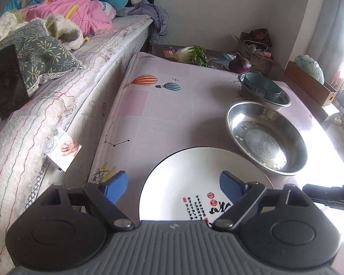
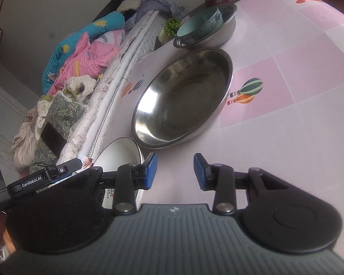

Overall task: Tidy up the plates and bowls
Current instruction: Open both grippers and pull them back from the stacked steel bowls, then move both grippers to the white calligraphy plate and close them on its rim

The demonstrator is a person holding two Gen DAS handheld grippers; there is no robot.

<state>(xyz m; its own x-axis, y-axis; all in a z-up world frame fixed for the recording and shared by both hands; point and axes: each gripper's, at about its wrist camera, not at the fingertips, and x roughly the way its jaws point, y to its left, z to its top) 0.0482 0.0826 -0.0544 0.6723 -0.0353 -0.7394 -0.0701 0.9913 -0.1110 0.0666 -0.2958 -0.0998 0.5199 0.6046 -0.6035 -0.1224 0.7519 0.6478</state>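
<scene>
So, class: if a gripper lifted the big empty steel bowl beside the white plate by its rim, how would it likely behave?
The large steel bowl looks rigid and probably light for its size, being thin-walled and empty. Its polished, sloping rim may slip between the pads. Wide and shallow, it seems unlikely to tip if pushed; it would probably slide on the smooth tablecloth.

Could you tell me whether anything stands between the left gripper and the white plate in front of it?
Nothing visible does. The left gripper is open right at the white plate, one finger already over its face; the large steel bowl sits beyond the plate, not in between.
</scene>
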